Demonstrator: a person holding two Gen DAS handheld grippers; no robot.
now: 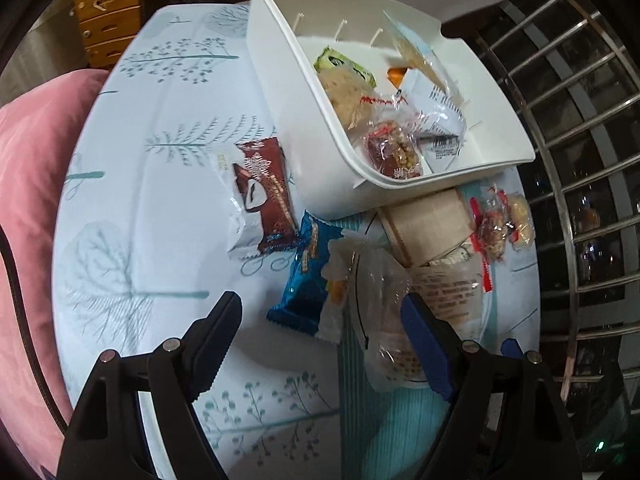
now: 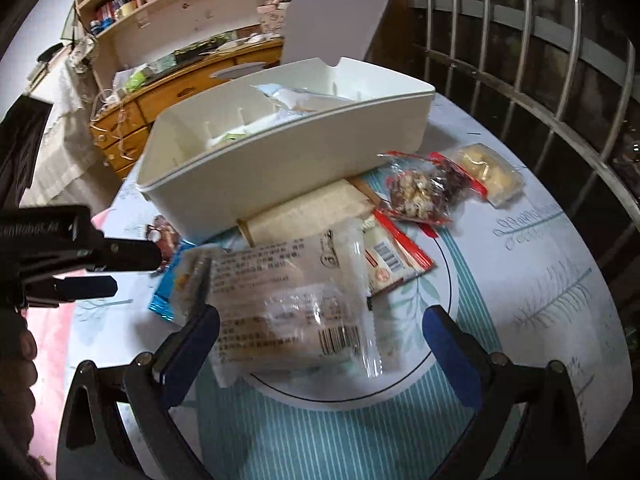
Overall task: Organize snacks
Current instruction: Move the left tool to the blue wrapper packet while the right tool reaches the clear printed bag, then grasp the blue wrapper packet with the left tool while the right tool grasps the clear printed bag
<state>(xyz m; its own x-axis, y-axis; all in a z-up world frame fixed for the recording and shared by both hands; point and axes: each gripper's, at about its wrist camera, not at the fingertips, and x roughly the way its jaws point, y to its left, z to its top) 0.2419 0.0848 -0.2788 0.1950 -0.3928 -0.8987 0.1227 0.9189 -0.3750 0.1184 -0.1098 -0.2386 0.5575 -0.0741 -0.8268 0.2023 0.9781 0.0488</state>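
Both grippers apart, empty; right gripper straddles clear bread packet; next: clamp it, lift into white bin; left gripper hovers by blue snack.

A rectangular white plastic bin is showing plain walls. A round tablecloth is wearing pale teal tree prints. A glossy brown-and-white snack packet is lying beside a bright blue foil wrapper. A clear red-edged nut pouch is glinting.
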